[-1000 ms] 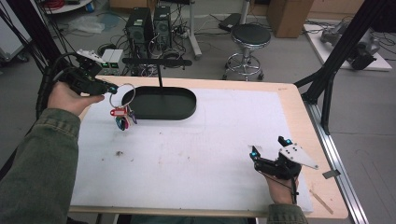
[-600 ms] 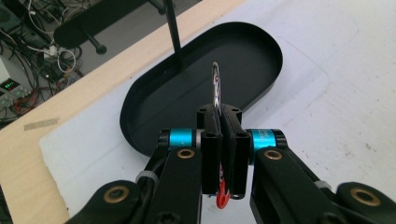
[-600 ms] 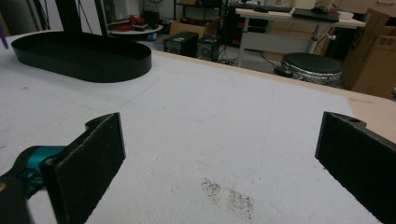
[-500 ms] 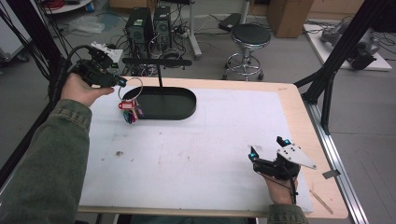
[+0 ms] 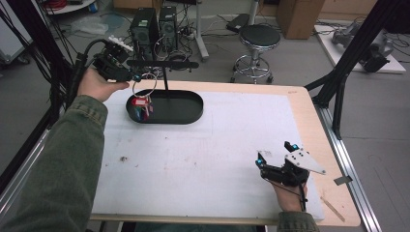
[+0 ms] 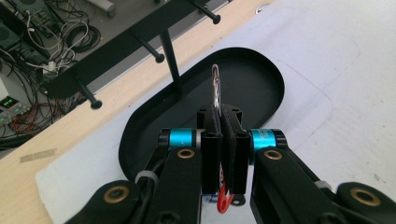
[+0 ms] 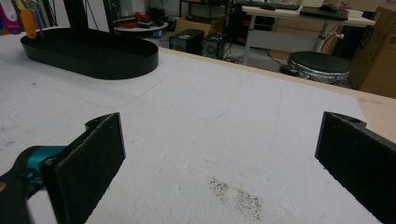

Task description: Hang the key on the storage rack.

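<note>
High view, left gripper point(image 5: 137, 77) clamped on key ring point(image 5: 149, 83) above black tray point(image 5: 193, 108), right gripper point(image 5: 276, 160) gaping empty.

floor point(image 5: 387, 121): grey | stool point(image 5: 260, 36): round black | computer towers point(image 5: 153, 26) | cardboard box point(image 5: 295, 12)

The left hand-held gripper point(image 5: 137, 77) is hanging raised at the far left, gripped by the left hand point(image 5: 96, 83) at the end of an outstretched, green-sleeved forearm, and its jaws are standing pressed together, pinching a thin metal ring. The right hand-held gripper point(image 5: 274, 158) is lying low at the near right of the surface, held from behind by the right hand point(image 5: 289, 195), its jaws gaping wide apart with nothing between them.
</note>
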{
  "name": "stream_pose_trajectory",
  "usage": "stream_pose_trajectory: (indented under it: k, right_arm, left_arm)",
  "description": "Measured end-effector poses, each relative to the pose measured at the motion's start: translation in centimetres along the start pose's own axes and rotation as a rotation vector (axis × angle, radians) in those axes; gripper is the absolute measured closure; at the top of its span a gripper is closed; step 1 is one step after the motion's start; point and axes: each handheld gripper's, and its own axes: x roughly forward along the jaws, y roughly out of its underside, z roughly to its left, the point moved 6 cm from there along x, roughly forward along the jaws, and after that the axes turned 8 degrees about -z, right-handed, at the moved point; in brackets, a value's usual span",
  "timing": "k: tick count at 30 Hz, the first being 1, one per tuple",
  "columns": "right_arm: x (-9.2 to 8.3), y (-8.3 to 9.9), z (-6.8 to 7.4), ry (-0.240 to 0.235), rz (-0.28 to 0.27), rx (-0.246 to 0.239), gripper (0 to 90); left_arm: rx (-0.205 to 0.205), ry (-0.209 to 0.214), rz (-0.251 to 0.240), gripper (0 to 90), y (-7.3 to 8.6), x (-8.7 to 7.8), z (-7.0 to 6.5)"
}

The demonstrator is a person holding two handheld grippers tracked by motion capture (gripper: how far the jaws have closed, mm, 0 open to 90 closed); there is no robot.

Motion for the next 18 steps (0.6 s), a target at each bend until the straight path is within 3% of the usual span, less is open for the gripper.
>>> stream_pose_trajectory:
  k: [13, 18]
  right_arm:
    - [-0.6, -0.1, -0.4, 0.018, -0.016, 0.031, 0.5]
    - [-0.7, 0.0, -0.6, 0.017, -0.013, 0.028, 0.5]
  left_arm:
    - [0.019, 0.026, 0.005, 86.7, -2.1, 2.9, -1.0]
    - [0.038, 0.010, 0.008, 86.7, -3.6, 3.8, -1.8]
